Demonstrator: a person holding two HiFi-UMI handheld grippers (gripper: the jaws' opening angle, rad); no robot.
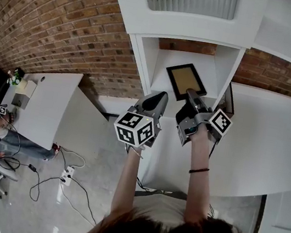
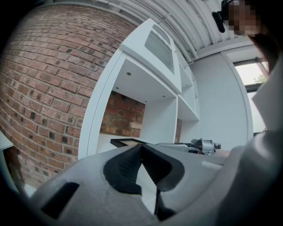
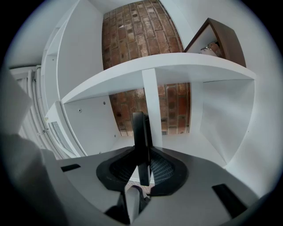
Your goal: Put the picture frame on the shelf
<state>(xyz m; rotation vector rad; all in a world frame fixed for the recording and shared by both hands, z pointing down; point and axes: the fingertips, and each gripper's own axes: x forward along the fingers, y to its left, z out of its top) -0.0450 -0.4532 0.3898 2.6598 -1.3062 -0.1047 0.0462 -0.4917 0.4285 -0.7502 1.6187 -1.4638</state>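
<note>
Left gripper (image 2: 141,149): jaws pressed together, nothing between them. It hangs just beside the right one, probably as a spare. Right gripper (image 3: 142,170): pads clamped on one edge of the picture frame (image 1: 186,80). I'd say it's gripped by the border so the face goes in unobstructed. The frame sits in the mouth of the open shelf (image 1: 224,65) compartment. Can't tell if it touches the compartment floor. Second brown frame (image 1: 229,100) stands on the ledge just right, so that side looks tight. Brick wall (image 1: 186,45) backs the compartment.
</note>
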